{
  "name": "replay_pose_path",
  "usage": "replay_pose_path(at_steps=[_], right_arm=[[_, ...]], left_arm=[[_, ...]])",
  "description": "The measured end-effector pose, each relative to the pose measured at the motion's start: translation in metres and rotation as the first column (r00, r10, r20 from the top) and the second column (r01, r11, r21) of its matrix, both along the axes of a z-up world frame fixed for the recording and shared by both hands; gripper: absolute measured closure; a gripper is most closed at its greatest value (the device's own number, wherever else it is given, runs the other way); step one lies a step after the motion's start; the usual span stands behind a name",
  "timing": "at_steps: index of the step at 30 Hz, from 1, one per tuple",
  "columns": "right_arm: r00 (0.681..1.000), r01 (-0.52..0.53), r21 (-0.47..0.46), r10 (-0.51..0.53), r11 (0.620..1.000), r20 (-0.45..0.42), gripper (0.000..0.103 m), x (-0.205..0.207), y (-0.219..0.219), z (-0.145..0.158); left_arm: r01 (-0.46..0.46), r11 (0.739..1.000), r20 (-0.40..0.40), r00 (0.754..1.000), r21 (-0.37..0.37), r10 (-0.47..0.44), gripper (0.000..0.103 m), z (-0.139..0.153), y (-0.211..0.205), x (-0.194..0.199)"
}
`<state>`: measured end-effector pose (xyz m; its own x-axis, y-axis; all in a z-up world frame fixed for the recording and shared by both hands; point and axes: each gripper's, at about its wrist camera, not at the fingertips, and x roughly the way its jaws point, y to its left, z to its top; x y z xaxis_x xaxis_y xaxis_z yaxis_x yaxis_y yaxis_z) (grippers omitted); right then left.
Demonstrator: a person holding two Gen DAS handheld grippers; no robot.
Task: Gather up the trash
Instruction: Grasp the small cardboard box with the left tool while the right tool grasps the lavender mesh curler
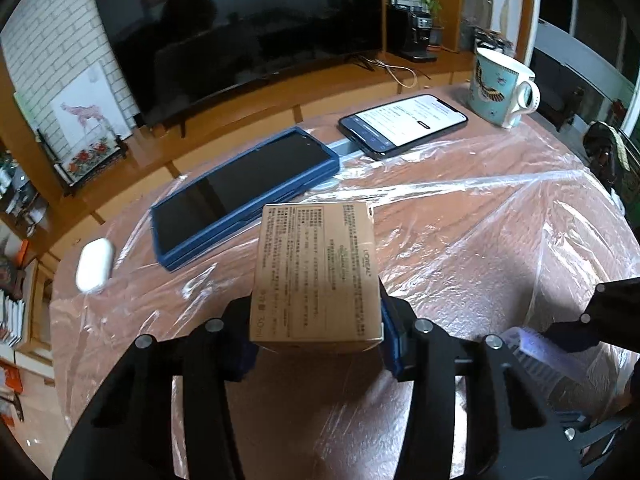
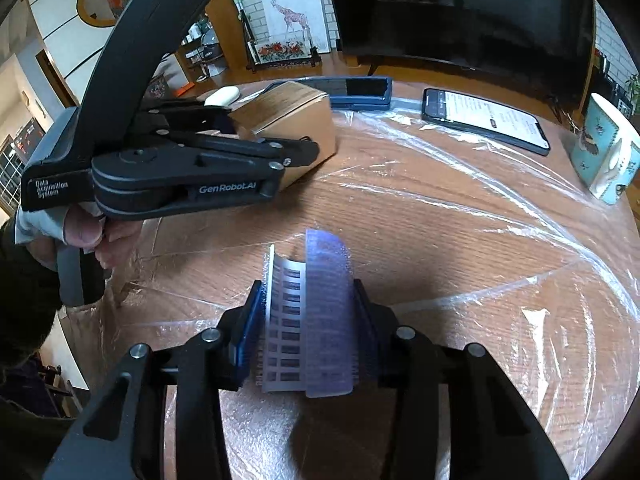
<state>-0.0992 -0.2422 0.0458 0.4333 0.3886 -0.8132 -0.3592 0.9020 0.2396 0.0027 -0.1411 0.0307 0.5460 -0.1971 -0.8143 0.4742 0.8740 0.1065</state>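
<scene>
The left hand-held gripper (image 1: 316,344) is clamped on a tan cardboard box (image 1: 316,276) with fine print on its top face, its pads pressing the box's two sides while the box sits low over the table (image 1: 480,216), which is wooden and covered in wrinkled clear plastic film. Just beside the box, on its right, the right hand-held gripper (image 2: 308,336) is closed on a curled, translucent purple strip of packaging (image 2: 316,320) with rows of dark marks, pinched upright between its blue pads. Beyond the box lies a dark tablet in a blue case (image 1: 244,196), almost touching the box's far edge. Farther beyond the box, to the right of the tablet, a phone (image 1: 404,124) lies with its screen lit, and past it a patterned mug (image 1: 500,88) stands upright. Left of the box, well apart, rests a small white case (image 1: 94,266). A hand (image 2: 92,236) grips the handle of the left device.
</scene>
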Motion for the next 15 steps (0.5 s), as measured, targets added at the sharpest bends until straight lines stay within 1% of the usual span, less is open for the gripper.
replay_pose_path(at_steps=[6,15], right_arm=[[0.999,0.027,0.017,-0.028,0.999,0.028,0.061,-0.009,-0.007,0.012],[0.997,0.047,0.036,-0.049,0.998,0.067,0.061,-0.024,-0.015,0.03]], left_arm=[[-0.034,0.999,0.059,0.998,0.016,0.033,0.054,0.018,-0.003,-0.028],[-0.088,0.996,0.106,0.991,0.021,0.085,0.054,0.04,-0.004,-0.061]])
